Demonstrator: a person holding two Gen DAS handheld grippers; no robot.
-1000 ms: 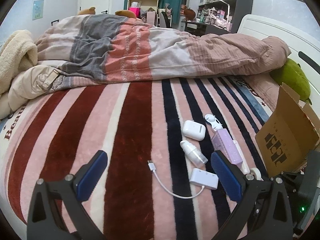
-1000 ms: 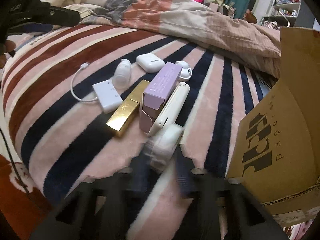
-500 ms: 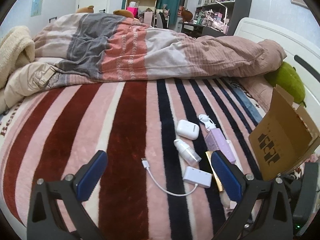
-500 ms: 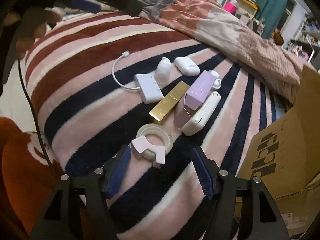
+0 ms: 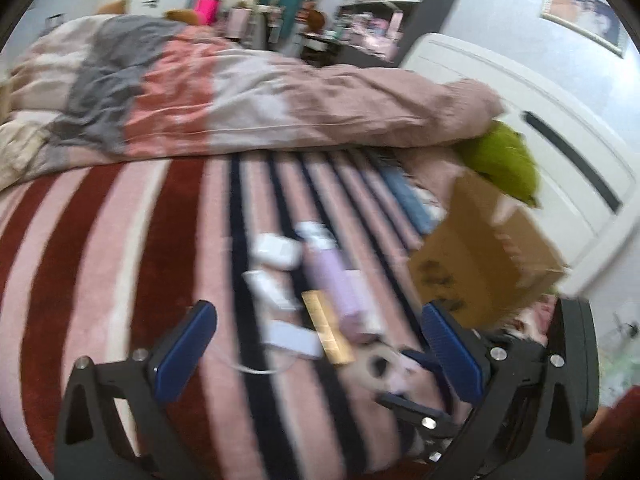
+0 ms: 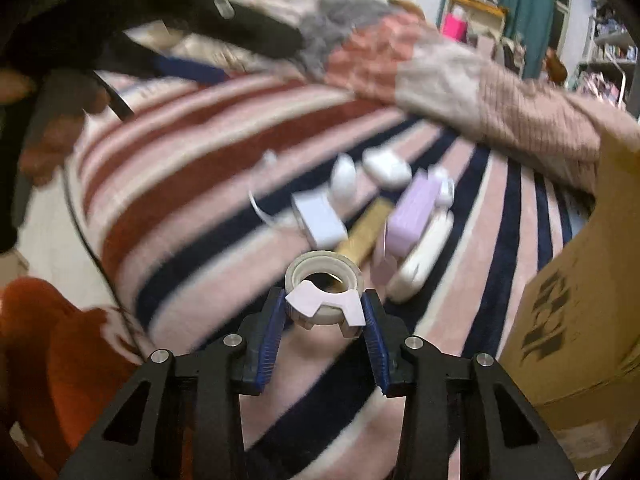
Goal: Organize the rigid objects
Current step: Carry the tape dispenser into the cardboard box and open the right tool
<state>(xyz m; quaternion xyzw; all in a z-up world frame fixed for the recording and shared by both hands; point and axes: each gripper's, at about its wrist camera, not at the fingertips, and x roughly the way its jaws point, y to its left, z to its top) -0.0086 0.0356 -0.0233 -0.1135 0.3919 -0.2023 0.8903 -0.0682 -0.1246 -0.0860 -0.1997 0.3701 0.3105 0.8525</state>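
My left gripper [image 5: 316, 344] hangs over the striped blanket [image 5: 100, 264] with its blue pads [image 5: 184, 352] spread wide and nothing between them; it touches nothing. Seen from my right side, that same tool is the dark shape at the upper left, gripped by my left hand [image 6: 48, 120].

Going rightward across the bed, the small things lie in a loose cluster on the dark stripes: a white adapter [image 6: 320, 220] with its thin cable [image 6: 258, 204] curling off to the left, a small white bottle [image 6: 344, 184] just behind it, and a white earbud case [image 6: 386, 168] beside that. Next comes a gold bar-shaped box [image 6: 364, 236], then a lilac box [image 6: 414, 210] lying against it, and a long white case [image 6: 424, 254] alongside the lilac one. The picture is blurred, so I cannot make out finer detail on any of them.

In front of that cluster, my right gripper [image 6: 326, 322] has the tape dispenser [image 6: 324, 292] between its blue pads [image 6: 272, 332], a white roll in a pale holder. The jaws are closing, and both pads press against the holder's sides. I cannot tell whether it is clear of the blanket or touching it.

Furthest right stands the open cardboard box [image 6: 580, 300], its printed side facing me, near the long white case but apart from it.
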